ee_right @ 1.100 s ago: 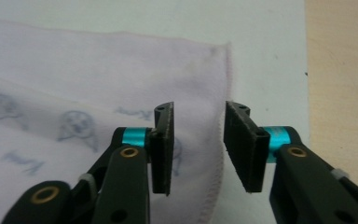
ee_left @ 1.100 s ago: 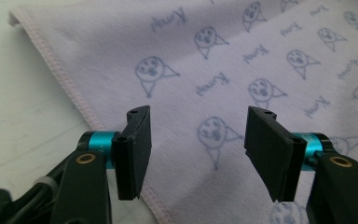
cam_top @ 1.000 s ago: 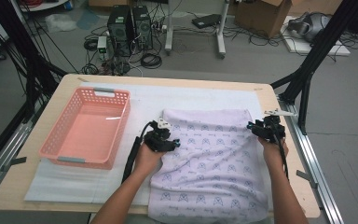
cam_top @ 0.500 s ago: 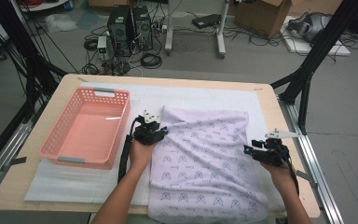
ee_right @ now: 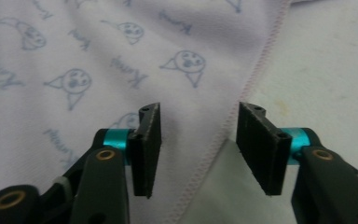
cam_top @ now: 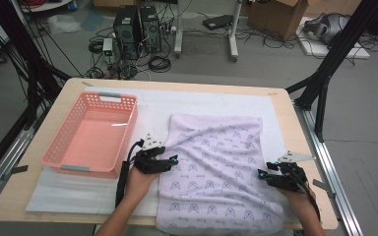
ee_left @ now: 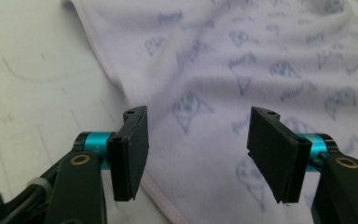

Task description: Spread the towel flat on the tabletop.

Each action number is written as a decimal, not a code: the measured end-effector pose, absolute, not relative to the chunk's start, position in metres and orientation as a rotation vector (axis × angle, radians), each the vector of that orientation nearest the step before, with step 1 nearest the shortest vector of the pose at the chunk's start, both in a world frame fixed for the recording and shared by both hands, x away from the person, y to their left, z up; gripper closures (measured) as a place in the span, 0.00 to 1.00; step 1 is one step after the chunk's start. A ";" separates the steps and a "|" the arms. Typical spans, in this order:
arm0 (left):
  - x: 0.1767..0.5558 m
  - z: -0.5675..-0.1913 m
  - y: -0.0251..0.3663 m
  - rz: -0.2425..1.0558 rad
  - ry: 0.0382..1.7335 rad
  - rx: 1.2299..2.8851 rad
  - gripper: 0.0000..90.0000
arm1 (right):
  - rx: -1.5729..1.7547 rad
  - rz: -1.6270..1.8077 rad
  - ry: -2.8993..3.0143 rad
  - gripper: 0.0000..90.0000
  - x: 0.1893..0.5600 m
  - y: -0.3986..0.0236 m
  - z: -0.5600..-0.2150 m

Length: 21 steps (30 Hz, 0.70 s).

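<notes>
A pale lilac towel [cam_top: 216,172] printed with small cat faces lies spread on the white mat [cam_top: 78,189] covering the tabletop [cam_top: 295,123], its near edge hanging over the front. The left tool [cam_top: 173,161] sits at the towel's left hem, about halfway along; its 2 jaws have just been opening and stand spread, the hem running between them in the left gripper view [ee_left: 135,112] with no pad pressing it. The right tool [cam_top: 262,175] rests at the right hem, jaws apart after just closing a little, straddling the stitched edge [ee_right: 223,135] without pinching it. A pink basket [cam_top: 59,147] stands to the left of the towel.
</notes>
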<state>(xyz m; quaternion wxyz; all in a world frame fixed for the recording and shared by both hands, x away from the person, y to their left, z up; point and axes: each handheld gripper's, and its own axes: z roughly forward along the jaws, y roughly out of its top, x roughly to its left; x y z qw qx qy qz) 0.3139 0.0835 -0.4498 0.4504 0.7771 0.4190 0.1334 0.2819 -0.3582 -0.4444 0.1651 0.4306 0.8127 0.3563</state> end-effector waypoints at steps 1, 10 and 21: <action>0.312 -0.452 0.084 0.326 1.040 1.927 0.42 | 1.223 1.015 2.318 0.63 0.281 -0.357 -0.444; 0.318 -0.448 0.075 0.402 1.064 2.005 0.97 | 1.225 1.058 2.298 0.94 0.294 -0.352 -0.446; 0.358 -0.452 0.075 0.435 1.207 1.868 0.98 | 1.291 0.965 2.084 0.95 0.334 -0.355 -0.447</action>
